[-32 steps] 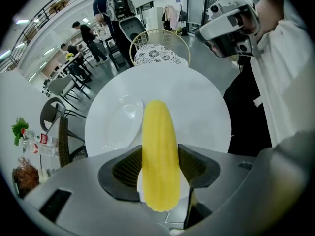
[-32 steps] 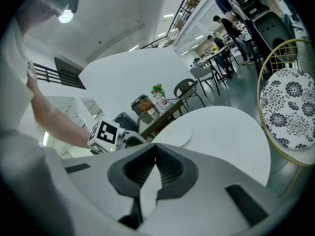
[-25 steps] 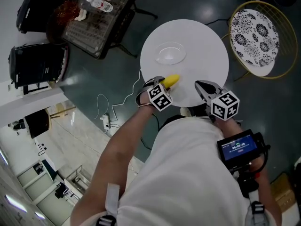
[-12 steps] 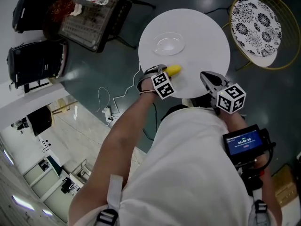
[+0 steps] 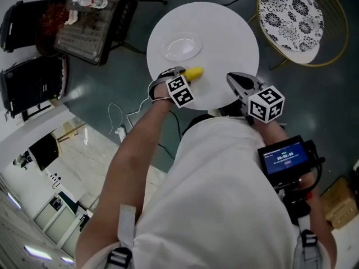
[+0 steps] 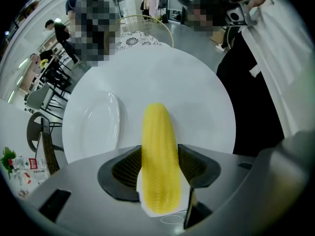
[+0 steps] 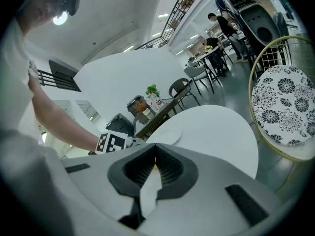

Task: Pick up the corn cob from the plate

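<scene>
My left gripper [image 5: 180, 78] is shut on a yellow corn cob [image 6: 158, 151], which pokes forward between the jaws over the round white table [image 5: 235, 32]. The corn cob [image 5: 194, 74] shows in the head view just past the left marker cube, near the table's front left edge. The clear plate [image 5: 183, 46] lies empty on the table beyond it, also seen as the plate [image 6: 101, 124] to the left in the left gripper view. My right gripper [image 5: 240, 83] hovers at the table's front right edge, its jaws closed together with nothing between them.
A gold wire chair [image 5: 297, 21] with a patterned black-and-white cushion stands right of the table. A dark side table [image 5: 92, 15] with bottles and black seats [image 5: 31, 80] stand to the left. A white cable [image 5: 120, 130] lies on the floor. People are in the background.
The left gripper keeps its hold on the corn cob. Both grippers and the table have shifted left and up in the head view as the head moved.
</scene>
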